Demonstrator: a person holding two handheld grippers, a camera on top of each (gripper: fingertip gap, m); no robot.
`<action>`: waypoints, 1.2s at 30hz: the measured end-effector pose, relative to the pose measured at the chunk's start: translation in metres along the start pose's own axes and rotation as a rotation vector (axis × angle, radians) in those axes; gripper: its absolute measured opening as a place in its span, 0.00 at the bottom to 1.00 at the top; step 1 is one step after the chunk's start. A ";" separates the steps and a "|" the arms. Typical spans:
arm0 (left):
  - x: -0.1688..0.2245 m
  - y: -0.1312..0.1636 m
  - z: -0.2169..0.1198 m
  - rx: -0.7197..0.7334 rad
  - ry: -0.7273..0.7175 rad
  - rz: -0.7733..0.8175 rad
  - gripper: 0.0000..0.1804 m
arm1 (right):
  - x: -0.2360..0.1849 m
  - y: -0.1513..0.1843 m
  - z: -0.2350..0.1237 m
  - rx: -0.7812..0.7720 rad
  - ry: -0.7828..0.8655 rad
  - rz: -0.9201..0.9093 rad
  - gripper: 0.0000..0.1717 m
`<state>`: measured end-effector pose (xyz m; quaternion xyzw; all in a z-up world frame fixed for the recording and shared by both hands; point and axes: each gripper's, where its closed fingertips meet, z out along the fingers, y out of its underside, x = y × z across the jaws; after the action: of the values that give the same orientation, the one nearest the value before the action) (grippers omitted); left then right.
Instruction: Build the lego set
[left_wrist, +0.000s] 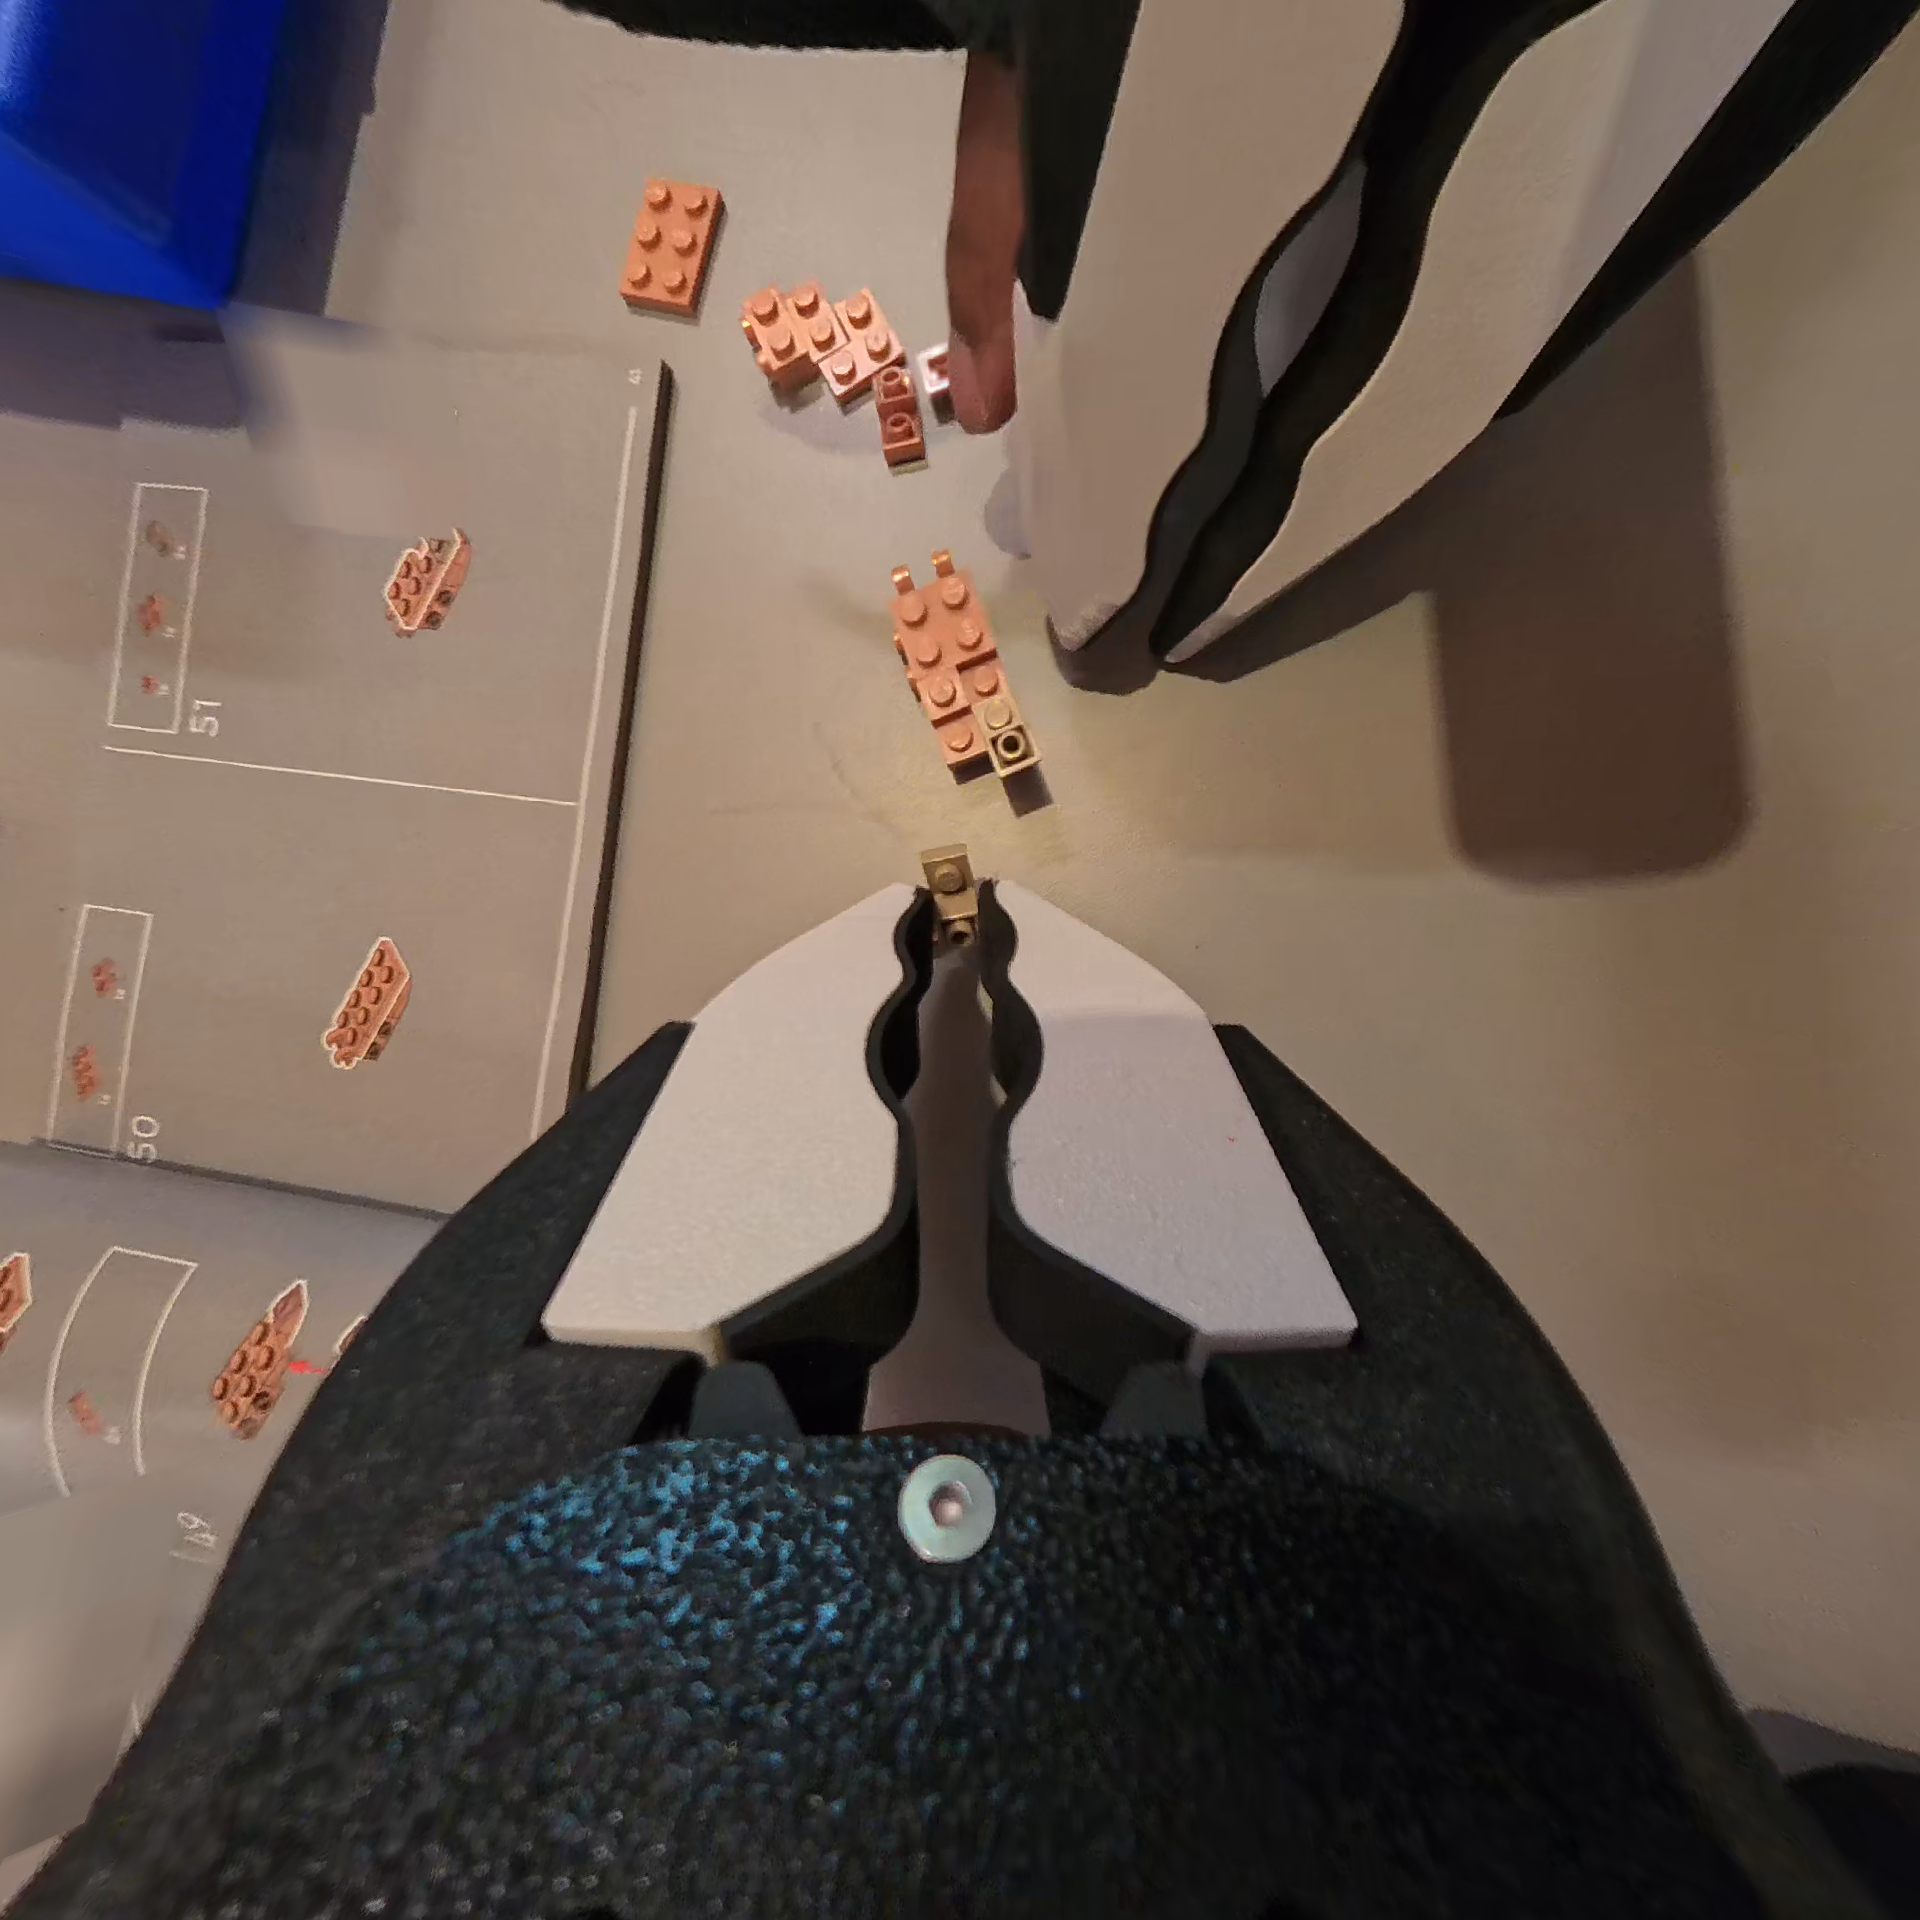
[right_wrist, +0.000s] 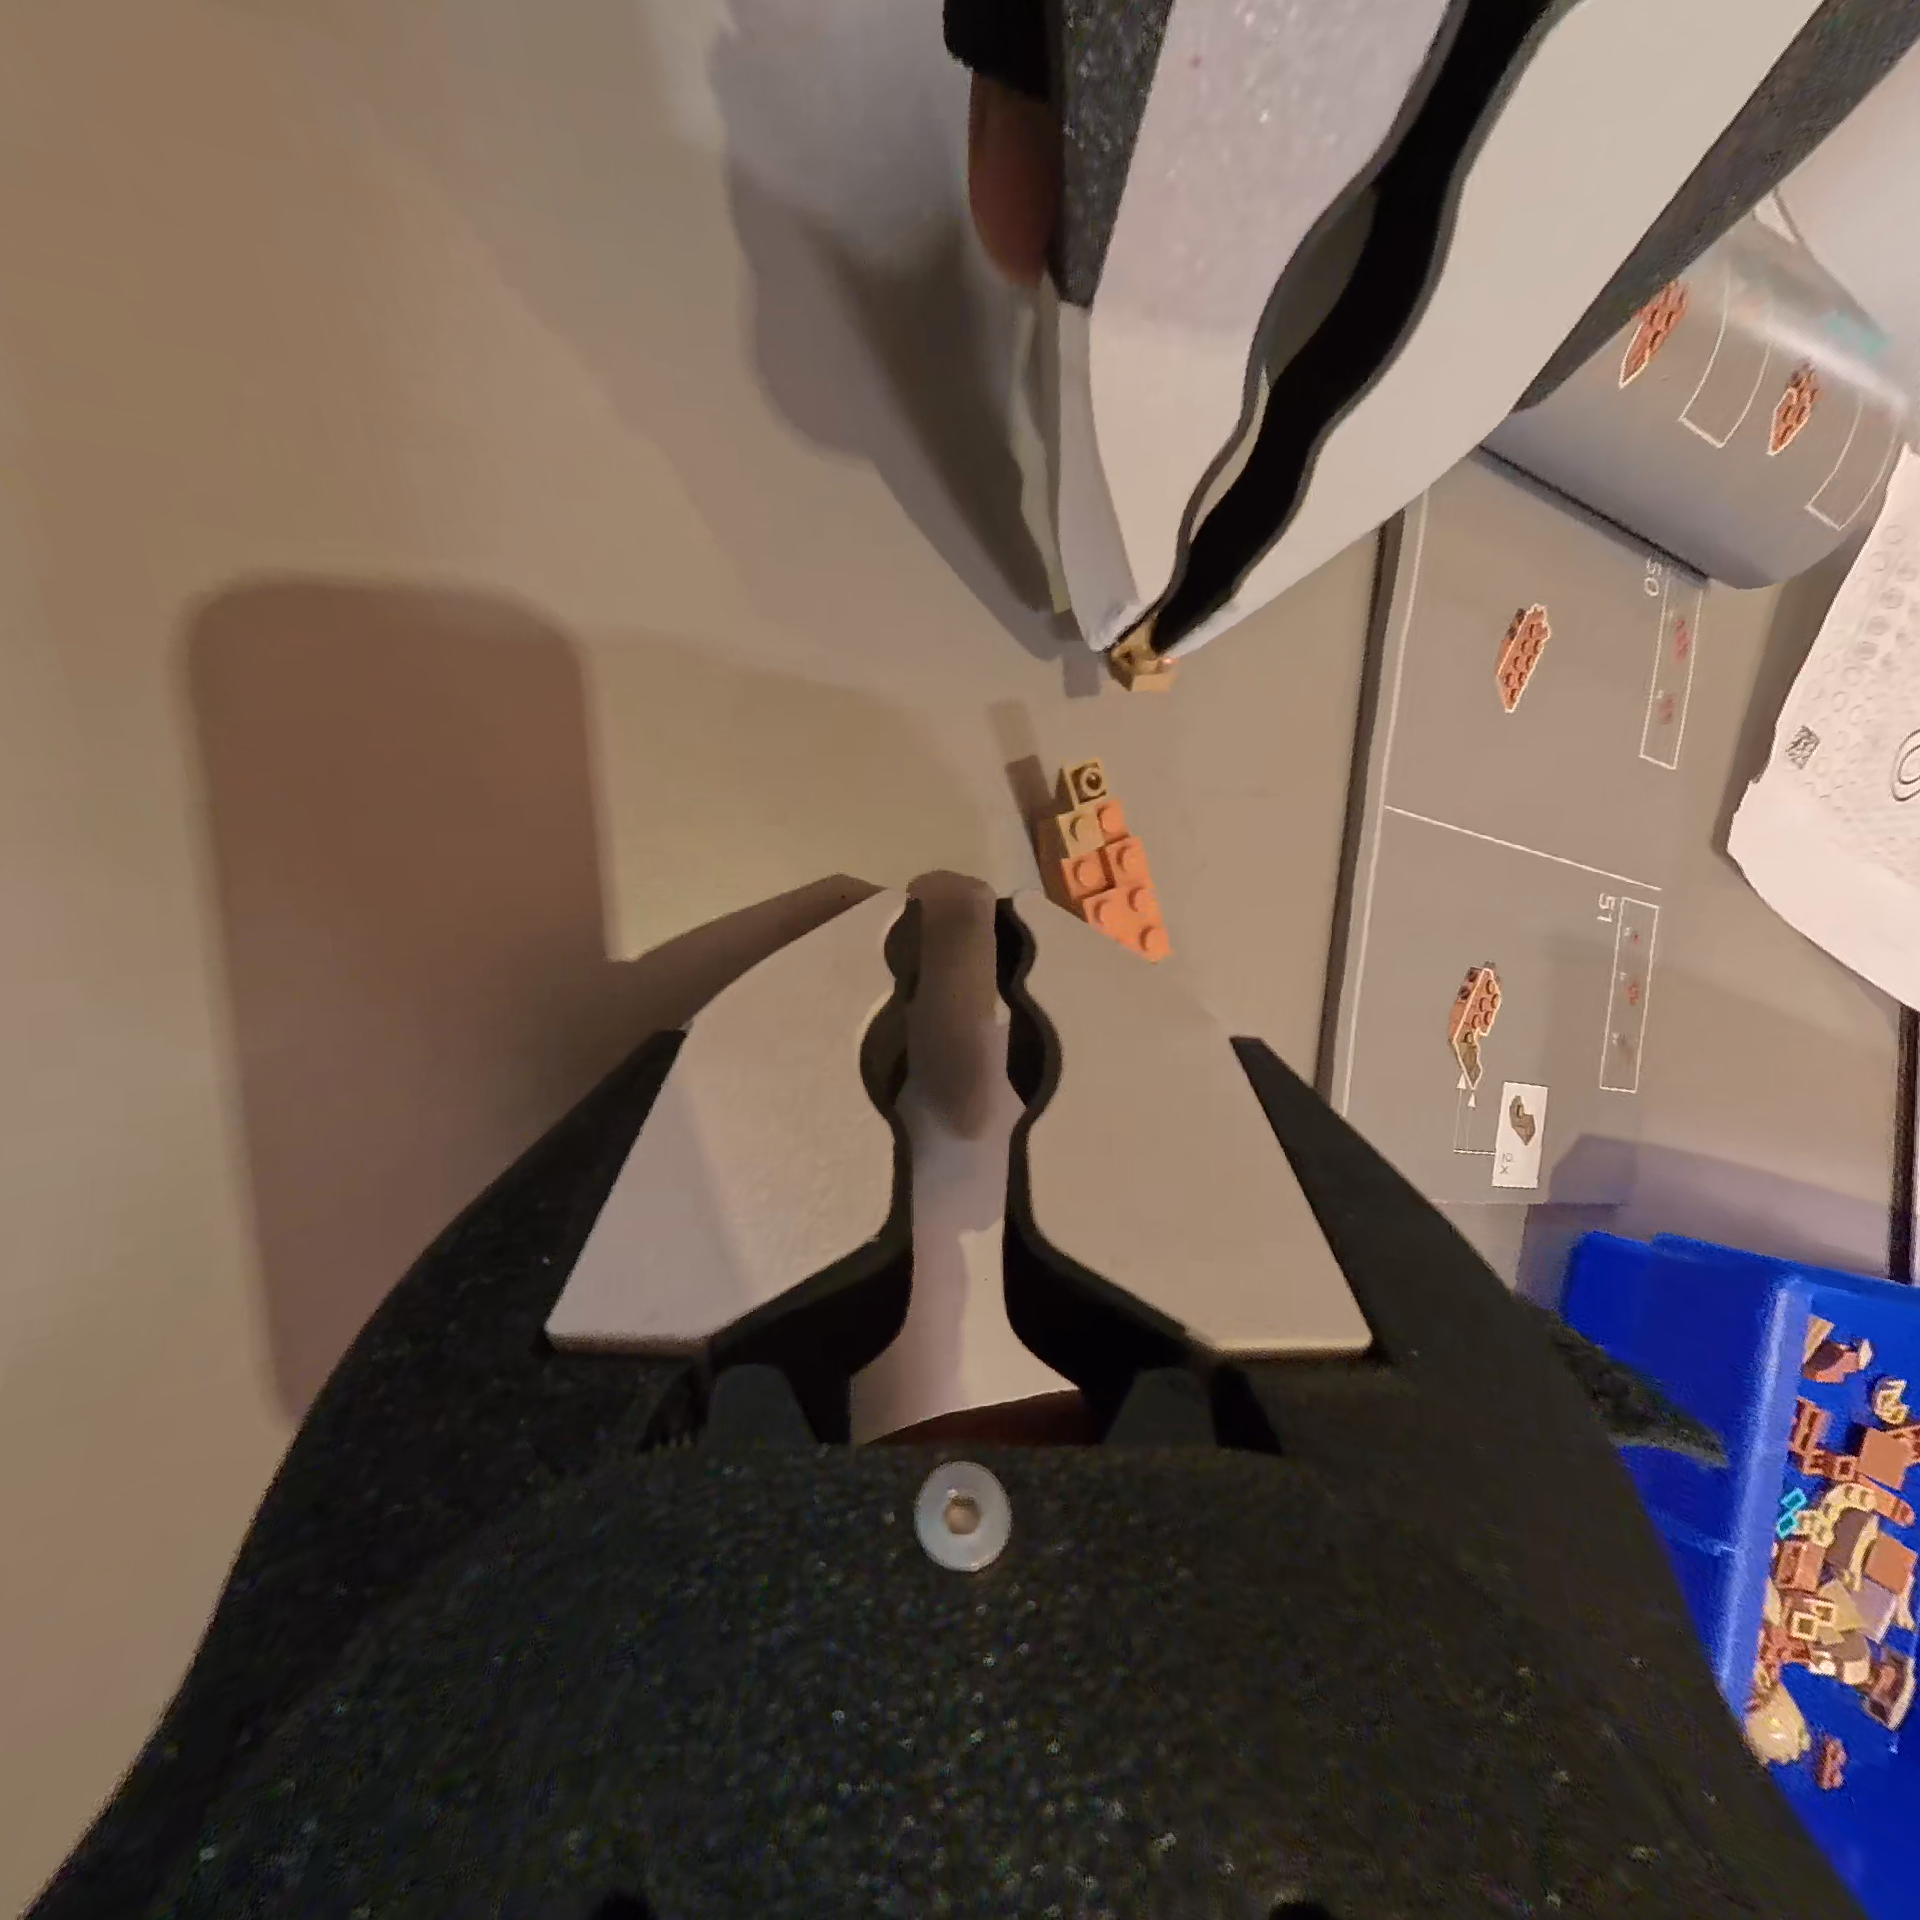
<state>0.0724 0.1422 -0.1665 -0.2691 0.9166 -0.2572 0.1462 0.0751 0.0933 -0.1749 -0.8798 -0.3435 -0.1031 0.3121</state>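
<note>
My left gripper (left_wrist: 951, 896) is shut on a small tan brick piece (left_wrist: 948, 875) that sticks out past its fingertips, held just above the table. It also shows in the right wrist view (right_wrist: 1143, 665), at the left gripper's tips (right_wrist: 1148, 639). A small orange and tan brick assembly (left_wrist: 951, 665) lies on the table just ahead of it and shows in the right wrist view (right_wrist: 1107, 878) too. My right gripper (right_wrist: 951, 902) is open with nothing between its fingers, its tips close beside the assembly. It shows in the left wrist view (left_wrist: 1158, 649) right of the assembly.
A loose orange plate (left_wrist: 670, 244) and a cluster of small orange and brown bricks (left_wrist: 831, 343) lie farther off, by a person's finger (left_wrist: 982, 312). A grey instruction booklet (left_wrist: 312, 779) lies to the left. A blue bin (right_wrist: 1766, 1558) holds several loose pieces. White paper (right_wrist: 1839, 779) lies over the booklet. Spacing between my two grippers at the tips: around 5 cm.
</note>
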 end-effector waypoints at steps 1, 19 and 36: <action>0.001 0.000 0.000 -0.001 0.002 0.004 0.04 | -0.001 -0.001 -0.001 0.004 -0.001 -0.005 0.08; 0.004 -0.003 -0.001 0.000 0.007 0.015 0.04 | 0.005 0.000 -0.003 -0.036 0.019 0.053 0.15; 0.025 -0.018 0.006 0.011 0.058 0.084 0.04 | -0.048 0.002 -0.030 -0.045 0.077 0.075 0.16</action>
<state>0.0616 0.1129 -0.1650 -0.2220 0.9295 -0.2634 0.1319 0.0418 0.0477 -0.1719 -0.8942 -0.2956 -0.1326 0.3090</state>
